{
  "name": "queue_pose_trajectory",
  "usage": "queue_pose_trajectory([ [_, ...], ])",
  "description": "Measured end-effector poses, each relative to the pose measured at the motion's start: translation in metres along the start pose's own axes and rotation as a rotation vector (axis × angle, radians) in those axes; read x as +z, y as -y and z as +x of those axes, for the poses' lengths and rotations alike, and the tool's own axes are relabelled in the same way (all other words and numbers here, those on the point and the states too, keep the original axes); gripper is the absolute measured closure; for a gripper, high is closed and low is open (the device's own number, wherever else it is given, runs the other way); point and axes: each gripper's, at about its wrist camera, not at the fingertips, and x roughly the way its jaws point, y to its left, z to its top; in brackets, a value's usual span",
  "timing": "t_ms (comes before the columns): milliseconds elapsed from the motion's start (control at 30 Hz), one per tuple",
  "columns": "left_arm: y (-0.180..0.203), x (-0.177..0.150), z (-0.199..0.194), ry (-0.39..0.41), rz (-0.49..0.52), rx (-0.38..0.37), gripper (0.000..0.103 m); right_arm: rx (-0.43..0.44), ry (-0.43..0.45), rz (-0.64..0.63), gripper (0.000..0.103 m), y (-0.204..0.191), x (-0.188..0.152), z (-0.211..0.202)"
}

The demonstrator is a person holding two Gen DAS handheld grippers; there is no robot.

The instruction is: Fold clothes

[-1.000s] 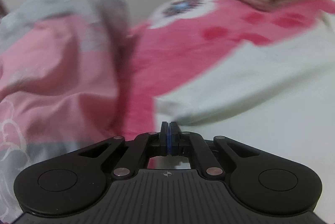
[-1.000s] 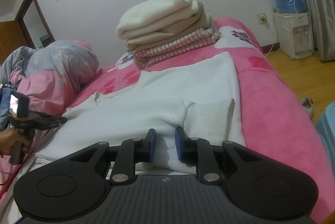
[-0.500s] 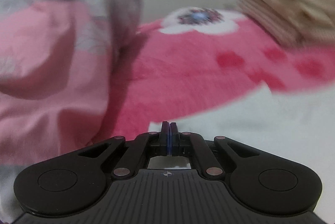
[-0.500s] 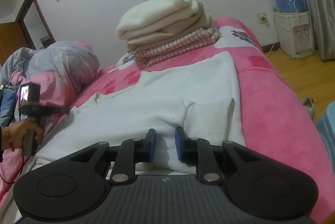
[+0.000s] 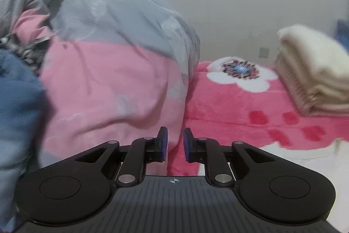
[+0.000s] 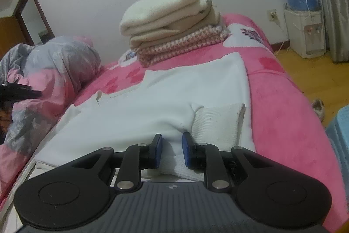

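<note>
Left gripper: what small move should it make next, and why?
Probably lower the left gripper toward the white sweater: its jaws are opening with nothing between them, it faces the quilt, and the right gripper grips the sweater's ribbed edge, so the fold looks unfinished.

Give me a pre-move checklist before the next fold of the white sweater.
1. White sweater lies flat on the pink bedspread: ok.
2. Right tongs around the ribbed cuff, pads gripping: cannot tell.
3. Left tongs empty, jaws opening: ok.
4. Folded stack apart from the sweater: ok.
5. Crumpled duvet off the sweater: ok.
</note>
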Motion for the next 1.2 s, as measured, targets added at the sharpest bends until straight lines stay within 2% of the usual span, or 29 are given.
queue_pose_trajectory([
  [100,-0.017,0.002,-0.037,-0.011,-0.082,-0.085,0.078,-0.020,-0.059,0.045,0.082,-0.001,0.012,-0.001],
  [167,-0.030,0.003,-0.058,-0.023,-0.106,-0.145,0.068,-0.040,-0.094,0.087,0.082,-0.004,0.017,-0.004],
  [233,-0.040,-0.001,-0.084,-0.045,-0.096,-0.193,0.068,-0.061,-0.117,0.119,0.079,-0.009,0.018,-0.013],
  [267,-0.044,-0.006,-0.099,-0.065,-0.069,-0.211,0.066,-0.072,-0.127,0.133,0.072,-0.012,0.018,-0.019],
  [333,-0.052,-0.016,-0.128,-0.108,-0.012,-0.249,0.062,-0.086,-0.135,0.166,0.066,-0.021,0.016,-0.037],
  [400,-0.054,-0.033,-0.150,-0.190,0.076,-0.306,0.055,-0.064,-0.160,0.204,0.065,-0.031,0.011,-0.057],
  [467,-0.050,-0.060,-0.165,-0.285,0.154,-0.374,0.042,-0.016,-0.212,0.223,0.065,-0.043,0.004,-0.076],
  [567,-0.034,-0.115,-0.181,-0.395,0.239,-0.451,0.041,0.021,-0.288,0.179,0.065,-0.066,-0.009,-0.098],
  [667,-0.016,-0.173,-0.192,-0.447,0.285,-0.449,0.041,0.010,-0.322,0.122,0.065,-0.087,-0.032,-0.116],
  [800,0.005,-0.228,-0.208,-0.448,0.308,-0.446,0.041,-0.028,-0.406,0.071,0.065,-0.106,-0.075,-0.128],
  [867,0.014,-0.242,-0.208,-0.458,0.297,-0.412,0.041,-0.064,-0.453,0.008,0.066,-0.116,-0.098,-0.131],
  [933,0.020,-0.251,-0.208,-0.494,0.277,-0.344,0.041,-0.096,-0.474,-0.063,0.066,-0.128,-0.123,-0.140],
  [1000,0.022,-0.258,-0.207,-0.535,0.233,-0.277,0.038,-0.111,-0.472,-0.176,0.064,-0.149,-0.147,-0.156],
  [1033,0.022,-0.262,-0.206,-0.548,0.222,-0.254,0.035,-0.114,-0.484,-0.256,0.059,-0.161,-0.157,-0.161],
  [1133,0.028,-0.274,-0.209,-0.530,0.232,-0.204,0.031,-0.126,-0.514,-0.537,0.057,-0.202,-0.184,-0.179],
  [1200,0.036,-0.279,-0.216,-0.493,0.271,-0.181,0.022,-0.101,-0.549,-0.544,0.057,-0.210,-0.182,-0.183],
])
